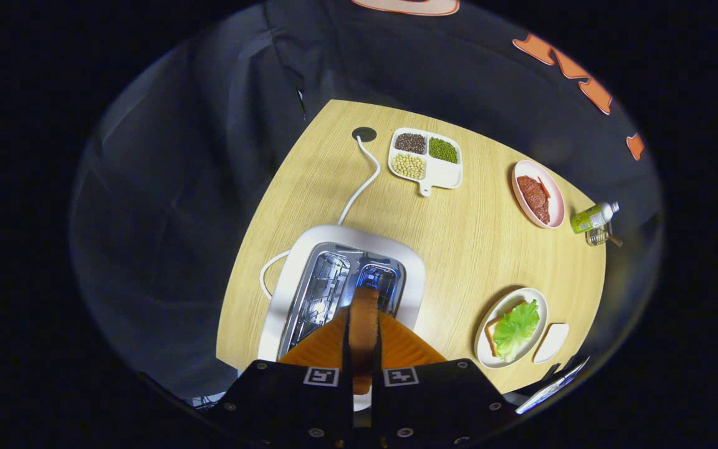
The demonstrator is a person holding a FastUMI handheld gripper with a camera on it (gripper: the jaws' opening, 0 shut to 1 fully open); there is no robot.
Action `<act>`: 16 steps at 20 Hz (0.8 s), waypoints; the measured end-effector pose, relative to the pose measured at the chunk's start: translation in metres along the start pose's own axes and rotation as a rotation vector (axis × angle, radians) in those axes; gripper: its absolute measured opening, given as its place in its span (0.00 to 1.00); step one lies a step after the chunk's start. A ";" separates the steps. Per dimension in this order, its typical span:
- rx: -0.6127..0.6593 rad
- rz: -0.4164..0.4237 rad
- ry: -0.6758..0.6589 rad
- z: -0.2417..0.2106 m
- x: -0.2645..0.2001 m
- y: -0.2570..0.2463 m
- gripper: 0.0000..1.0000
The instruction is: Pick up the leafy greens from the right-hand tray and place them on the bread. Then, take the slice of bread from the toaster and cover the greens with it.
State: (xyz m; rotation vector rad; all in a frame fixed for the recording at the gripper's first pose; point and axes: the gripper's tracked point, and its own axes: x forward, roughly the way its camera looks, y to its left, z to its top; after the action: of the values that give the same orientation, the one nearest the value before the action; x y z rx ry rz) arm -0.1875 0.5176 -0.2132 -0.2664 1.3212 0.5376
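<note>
Green lettuce is already lying on the bread slice in the oval plate, so the first half of the job looks done. What is left is the covering slice: the gripper is hanging above the white toaster with its orange fingers pressing together on a brown toast slice, which is standing edge-on between them, over the right-hand slot. Carrying it across to the plate is the remaining step, I judge. Beside the plate a small empty white tray is sitting. Farther off on the wooden table are resting a divided dish of beans, a pink plate with meat and a small green bottle. Nothing is blocking the path to the plate; the toaster's white cord is trailing away behind.
</note>
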 end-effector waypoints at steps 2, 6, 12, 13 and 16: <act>0.022 0.036 -0.025 0.006 -0.013 -0.004 0.11; 0.090 0.130 -0.076 0.015 -0.045 -0.017 0.11; 0.198 0.228 -0.153 0.022 -0.089 -0.065 0.10; 0.217 0.241 -0.165 0.022 -0.095 -0.073 0.10; 0.271 0.261 -0.197 0.018 -0.106 -0.111 0.10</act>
State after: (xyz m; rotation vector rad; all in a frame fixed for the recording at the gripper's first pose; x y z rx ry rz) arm -0.1312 0.4085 -0.1195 0.1816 1.2264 0.5799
